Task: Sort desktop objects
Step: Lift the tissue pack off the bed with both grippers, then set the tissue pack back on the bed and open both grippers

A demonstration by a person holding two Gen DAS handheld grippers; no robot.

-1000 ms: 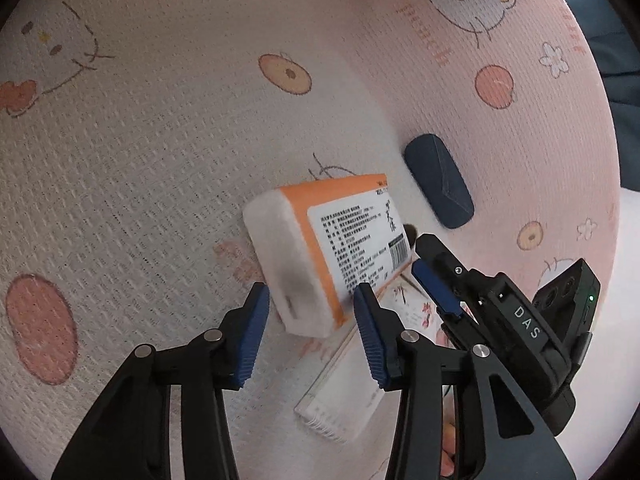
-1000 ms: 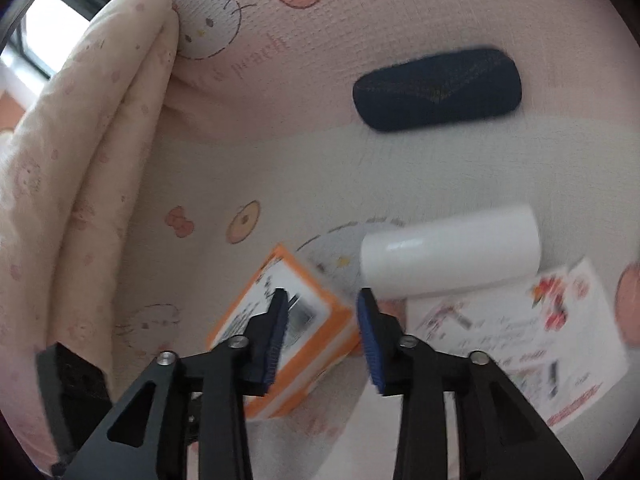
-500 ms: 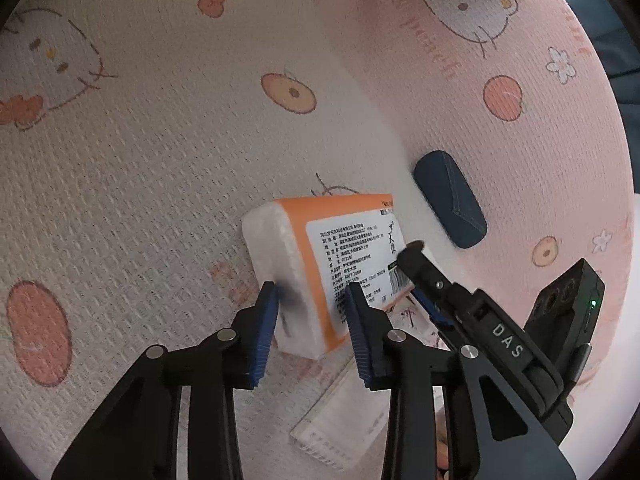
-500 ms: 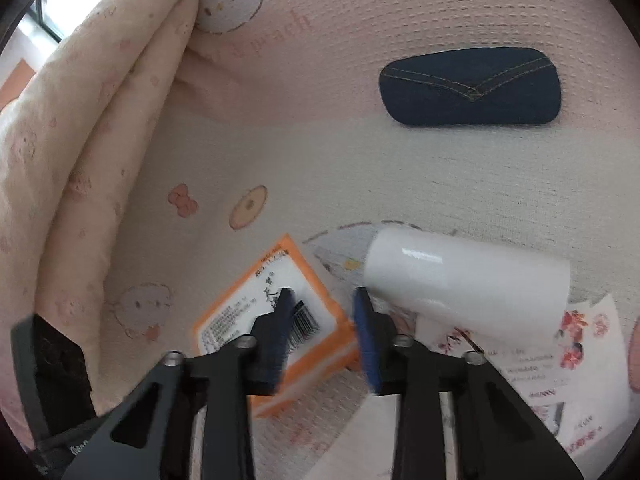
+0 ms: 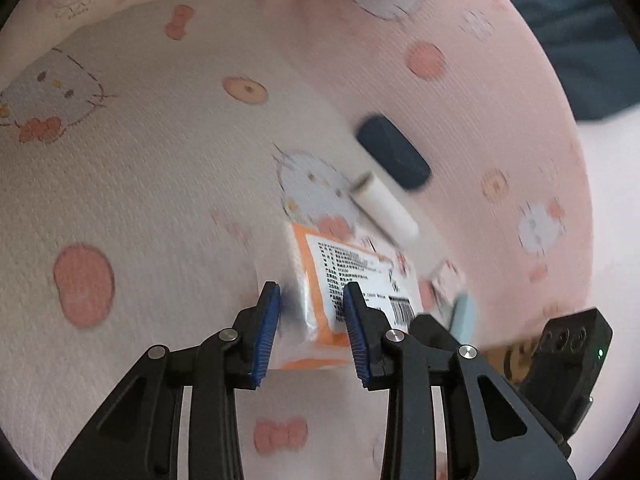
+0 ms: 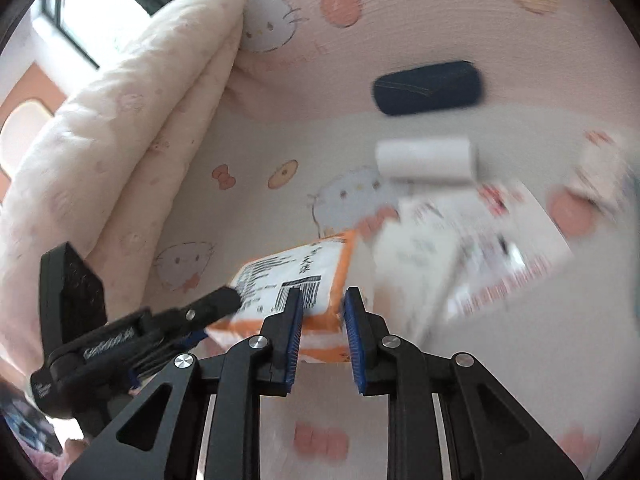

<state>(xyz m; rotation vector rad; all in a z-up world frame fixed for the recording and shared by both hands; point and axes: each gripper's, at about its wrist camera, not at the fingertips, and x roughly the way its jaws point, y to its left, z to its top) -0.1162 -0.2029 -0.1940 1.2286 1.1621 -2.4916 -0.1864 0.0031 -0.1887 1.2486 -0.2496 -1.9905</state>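
While my left gripper [image 5: 310, 330] has its blue pads pinched onto one end of the orange-and-white tissue pack [image 5: 352, 276], my right gripper [image 6: 322, 336] is clamped on the pack's other end [image 6: 296, 280], so both sets of fingers grip the same pack between them. From the right wrist view I can see the left gripper's black body [image 6: 132, 344] reaching in from the lower left, one fingertip lying across the printed label. The pack looks raised off the cloth, though motion blur keeps me from being sure.

Just beyond the pack lies a flat white printed package [image 6: 480, 252], badly blurred. Past that sits a white roll [image 6: 426, 160] on its side, and farther on a dark blue case [image 6: 428, 87], apart from the roll.

Everything rests on a bedsheet [image 5: 140, 184] printed with cartoon cat faces, bows and peach-coloured fruit, white in the near part and pink farther off. A folded cream quilt [image 6: 120, 128] is heaped along the left in the right wrist view, with a bright window [image 6: 88, 12] behind it.

Counting: one tissue pack, one printed package, one roll, one blue case, two grippers.
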